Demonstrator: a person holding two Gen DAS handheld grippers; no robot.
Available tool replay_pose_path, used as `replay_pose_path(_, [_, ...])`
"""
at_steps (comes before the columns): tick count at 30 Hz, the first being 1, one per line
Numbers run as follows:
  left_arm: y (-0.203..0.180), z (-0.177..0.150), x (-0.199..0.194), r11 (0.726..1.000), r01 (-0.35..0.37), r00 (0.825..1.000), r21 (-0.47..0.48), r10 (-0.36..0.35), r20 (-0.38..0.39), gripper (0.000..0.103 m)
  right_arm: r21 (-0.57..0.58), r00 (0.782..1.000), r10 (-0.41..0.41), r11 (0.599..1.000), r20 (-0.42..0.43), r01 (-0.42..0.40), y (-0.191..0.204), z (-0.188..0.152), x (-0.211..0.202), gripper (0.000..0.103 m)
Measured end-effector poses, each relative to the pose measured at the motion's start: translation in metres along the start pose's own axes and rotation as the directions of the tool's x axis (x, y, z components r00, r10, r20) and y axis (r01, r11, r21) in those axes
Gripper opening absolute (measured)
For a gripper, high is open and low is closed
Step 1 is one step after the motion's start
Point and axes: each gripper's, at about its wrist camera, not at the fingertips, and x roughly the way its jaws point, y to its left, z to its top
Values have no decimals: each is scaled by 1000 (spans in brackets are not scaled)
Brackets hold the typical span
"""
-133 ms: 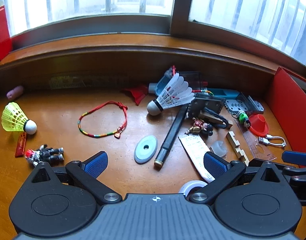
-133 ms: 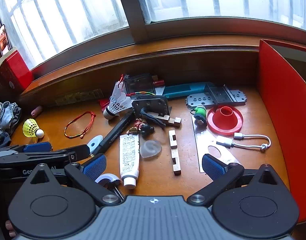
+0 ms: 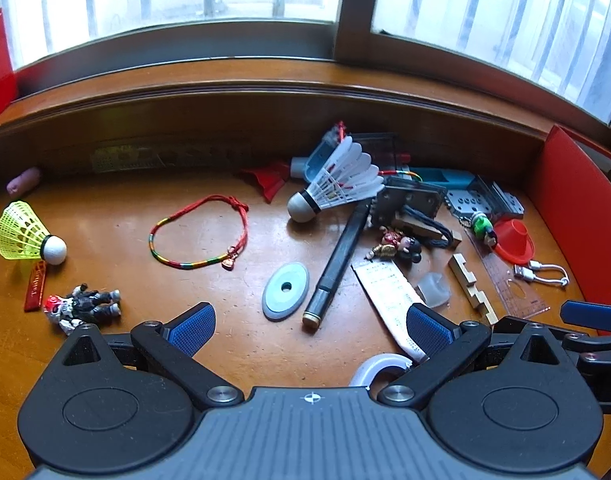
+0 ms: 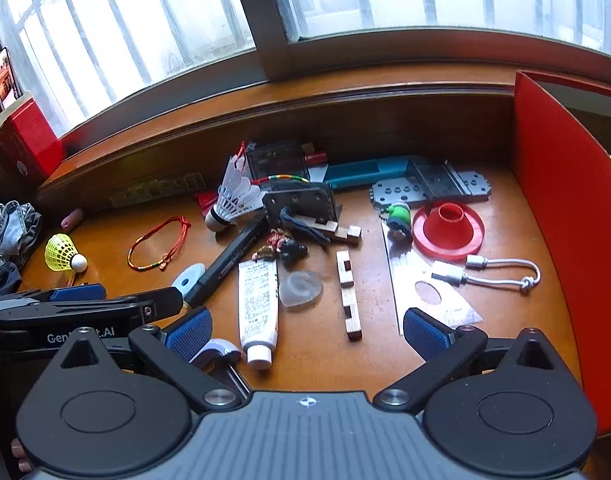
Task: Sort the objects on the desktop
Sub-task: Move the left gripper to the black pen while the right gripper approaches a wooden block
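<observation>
— Are the fingers gripping anything?
— No. The left gripper (image 3: pixel 309 322) is spread wide and bare, low in its frame; the right gripper (image 4: pixel 305 326) likewise.
— What sits nearest?
— Between the left one's pads, a grey disc (image 3: pixel 285 291) and a black marker (image 3: pixel 339 254). Ahead of the right, a white tube (image 4: pixel 257 306) beside a wooden puzzle bar (image 4: pixel 347 294).
— Further out?
— A white shuttlecock (image 3: pixel 337 184) mid-frame, a red bracelet (image 3: pixel 201 234) left of it, a yellow shuttlecock (image 3: pixel 23 232) at the left edge.
</observation>
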Motion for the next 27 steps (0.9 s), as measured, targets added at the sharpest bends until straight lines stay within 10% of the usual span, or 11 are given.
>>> replay_pose_path(27, [21, 2, 37, 998, 16, 985, -64, -26, -170, 103, -34, 970, -54, 998, -238, 47, 0, -18, 35, 101])
